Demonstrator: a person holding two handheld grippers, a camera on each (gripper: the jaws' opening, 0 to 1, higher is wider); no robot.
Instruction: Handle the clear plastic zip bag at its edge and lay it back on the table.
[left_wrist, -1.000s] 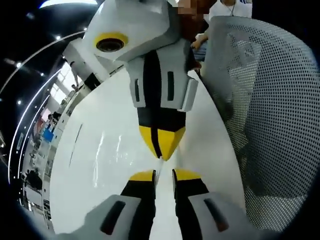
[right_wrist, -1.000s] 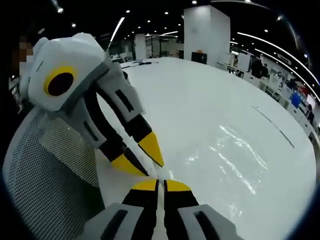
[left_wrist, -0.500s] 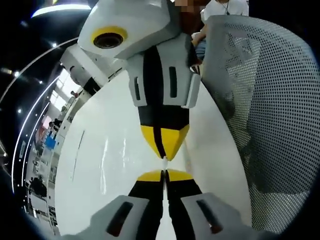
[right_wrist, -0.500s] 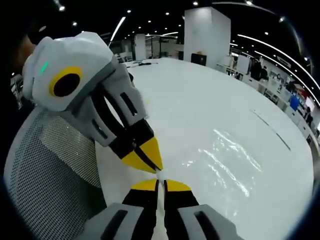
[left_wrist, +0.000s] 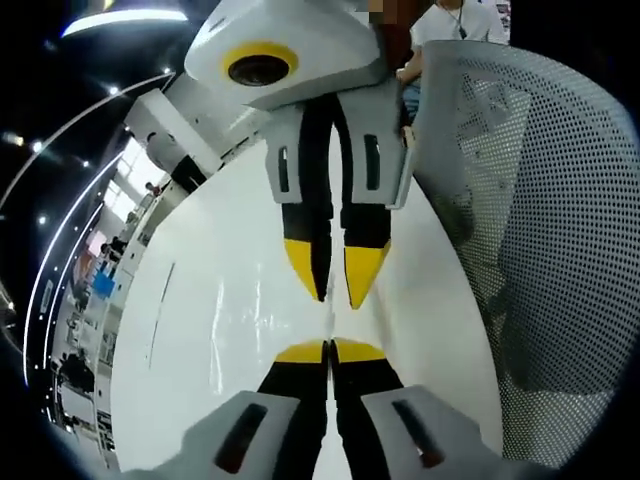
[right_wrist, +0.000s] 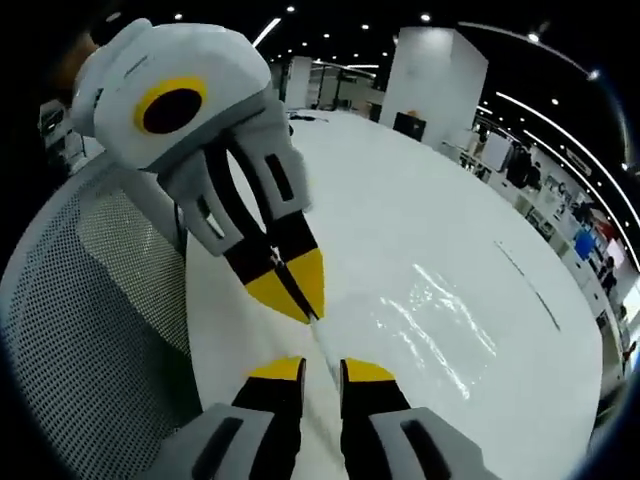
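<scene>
Jaws pressed together on the left gripper (left_wrist: 328, 350) pinch the near edge of the clear plastic zip bag (right_wrist: 425, 320), which lies flat and glossy on the white worktop (right_wrist: 420, 220) ahead of them. Facing it tip to tip, the right gripper (right_wrist: 322, 368) has its jaws spread, the bag's edge between them. A grey mesh chair (left_wrist: 540, 250) stands beside the jaws.

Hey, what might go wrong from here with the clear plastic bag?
1. The left gripper is shut on one thin edge of the clear plastic zip bag while the right gripper stands open, so the bag may slip or fold.
2. That edge sits near the white table rim beside the grey mesh chair; it could slide off.
</scene>
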